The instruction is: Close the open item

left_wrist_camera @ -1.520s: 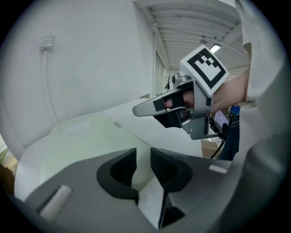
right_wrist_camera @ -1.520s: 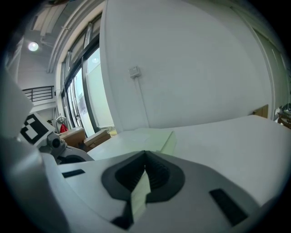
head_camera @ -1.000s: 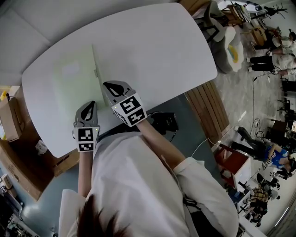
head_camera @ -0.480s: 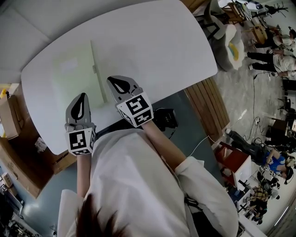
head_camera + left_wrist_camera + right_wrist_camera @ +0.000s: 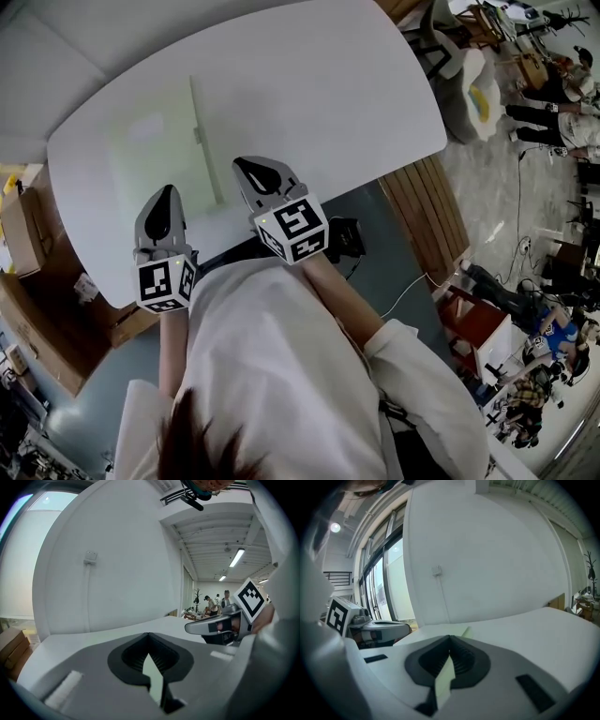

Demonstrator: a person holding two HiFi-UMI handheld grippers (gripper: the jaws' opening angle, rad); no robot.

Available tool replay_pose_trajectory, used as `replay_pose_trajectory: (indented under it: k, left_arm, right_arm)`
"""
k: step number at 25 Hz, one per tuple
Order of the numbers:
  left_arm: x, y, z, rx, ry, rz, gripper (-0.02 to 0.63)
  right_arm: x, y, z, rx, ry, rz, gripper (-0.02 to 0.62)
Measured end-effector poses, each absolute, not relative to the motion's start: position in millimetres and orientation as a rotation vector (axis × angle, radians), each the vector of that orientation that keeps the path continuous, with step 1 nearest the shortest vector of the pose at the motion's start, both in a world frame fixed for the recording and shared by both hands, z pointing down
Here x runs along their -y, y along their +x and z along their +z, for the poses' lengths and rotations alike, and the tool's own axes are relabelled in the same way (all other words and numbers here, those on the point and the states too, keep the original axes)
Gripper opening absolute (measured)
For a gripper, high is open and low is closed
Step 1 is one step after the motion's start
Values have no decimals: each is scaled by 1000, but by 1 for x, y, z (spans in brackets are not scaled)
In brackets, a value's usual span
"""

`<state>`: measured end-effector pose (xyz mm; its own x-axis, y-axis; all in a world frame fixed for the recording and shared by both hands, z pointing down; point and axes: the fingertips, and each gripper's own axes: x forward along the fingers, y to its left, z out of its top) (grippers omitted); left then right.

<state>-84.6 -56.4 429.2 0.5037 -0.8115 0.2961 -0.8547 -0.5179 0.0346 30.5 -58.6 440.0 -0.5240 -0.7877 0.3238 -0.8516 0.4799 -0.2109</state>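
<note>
Pale green folder (image 5: 155,150) lying flat, cover down, on the white worktop (image 5: 319,94), left tool (image 5: 166,194) above its near edge, right tool (image 5: 247,166) just beside its right edge, both tools' jaws pressed together.

Left gripper (image 5: 166,199) jaws together, nothing held; right gripper (image 5: 251,174) likewise closed and empty (both angled slightly downward); right gripper farther forward; grippers near each other, apart.
</note>
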Motion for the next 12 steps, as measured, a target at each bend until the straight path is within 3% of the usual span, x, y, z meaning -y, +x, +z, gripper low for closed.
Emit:
replay_pose_trajectory:
  k: [12]
  left_arm:
    - [55, -84, 396, 1459, 2575, 240, 8]
  right_arm:
    - [56, 25, 411, 2598, 1413, 449, 5]
